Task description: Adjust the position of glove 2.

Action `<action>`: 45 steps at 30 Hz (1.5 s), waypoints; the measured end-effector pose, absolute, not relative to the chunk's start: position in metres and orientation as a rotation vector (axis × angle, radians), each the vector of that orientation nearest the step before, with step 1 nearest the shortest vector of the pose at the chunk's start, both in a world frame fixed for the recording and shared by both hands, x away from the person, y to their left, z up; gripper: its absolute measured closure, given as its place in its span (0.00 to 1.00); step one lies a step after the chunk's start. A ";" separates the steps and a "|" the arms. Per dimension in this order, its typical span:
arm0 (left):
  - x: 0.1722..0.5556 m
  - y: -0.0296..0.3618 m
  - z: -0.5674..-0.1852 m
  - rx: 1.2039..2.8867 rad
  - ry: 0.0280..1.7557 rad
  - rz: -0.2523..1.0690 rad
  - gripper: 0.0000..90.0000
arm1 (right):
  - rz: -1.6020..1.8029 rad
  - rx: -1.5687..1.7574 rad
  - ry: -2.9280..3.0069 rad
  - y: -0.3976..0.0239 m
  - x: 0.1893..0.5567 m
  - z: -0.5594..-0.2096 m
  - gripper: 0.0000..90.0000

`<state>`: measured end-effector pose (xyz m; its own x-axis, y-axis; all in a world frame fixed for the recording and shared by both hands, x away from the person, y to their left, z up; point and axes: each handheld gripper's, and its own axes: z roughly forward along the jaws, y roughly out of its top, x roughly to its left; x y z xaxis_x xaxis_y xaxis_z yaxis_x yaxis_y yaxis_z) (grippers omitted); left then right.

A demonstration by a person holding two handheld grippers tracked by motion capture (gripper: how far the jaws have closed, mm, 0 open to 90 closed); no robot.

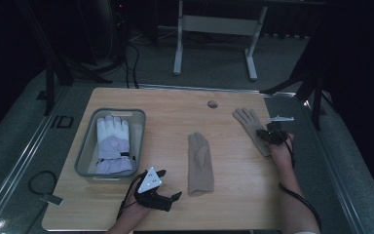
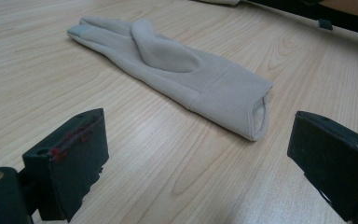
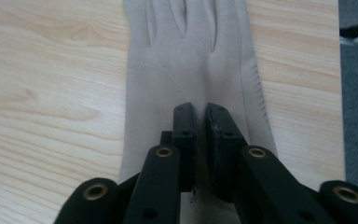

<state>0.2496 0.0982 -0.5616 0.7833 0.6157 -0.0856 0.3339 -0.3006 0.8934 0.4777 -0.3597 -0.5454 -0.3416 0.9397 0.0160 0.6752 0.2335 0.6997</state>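
The right tongs (image 3: pixel 200 109) have their jaws nearly together, pinching a fold of the beige glove (image 3: pixel 186 60) on which they rest; the pinched fabric is hard to make out between the black pads, and the glove's fingertips and cuff are cut off at the edges of the right gripper view. From the high view that beige glove (image 1: pixel 251 127) lies near the right edge of the worktop (image 1: pixel 175 105), its cuff end covered by the right tongs (image 1: pixel 268 136). A second beige glove (image 1: pixel 199 163) lies flat at the middle of the worktop, well apart from the first, thumb folded over the palm. The left tongs (image 1: pixel 168 187) hang with jaws wide and nothing between them, just left of that second glove's cuff (image 2: pixel 256 109). Left of the middle glove stands a grey basket (image 1: pixel 85 146) holding a white and lilac ski glove (image 1: pixel 112 144); a small mark on its back is too blurred to read. A small dark round spot (image 1: pixel 212 104) sits near the worktop's far edge.
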 end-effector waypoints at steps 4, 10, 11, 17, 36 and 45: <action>0.250 0.099 -0.562 1.908 0.723 0.330 0.06 | 0.874 1.521 2.071 -0.353 0.473 -0.541 0.94; 0.250 0.099 -0.561 1.908 0.724 0.332 0.06 | 0.954 1.600 1.989 -0.348 0.455 -0.525 0.95; 0.250 0.099 -0.561 1.909 0.726 0.332 0.06 | 0.963 1.603 1.972 -0.347 0.451 -0.522 0.95; 0.250 0.099 -0.561 1.906 0.731 0.337 0.06 | 0.996 1.604 1.930 -0.344 0.426 -0.504 0.95; 0.249 0.097 -0.559 1.922 0.704 0.350 0.06 | 1.056 1.726 1.761 -0.315 0.322 -0.508 0.94; 0.248 0.097 -0.557 1.921 0.689 0.360 0.06 | 0.946 1.715 1.815 -0.287 0.314 -0.534 0.92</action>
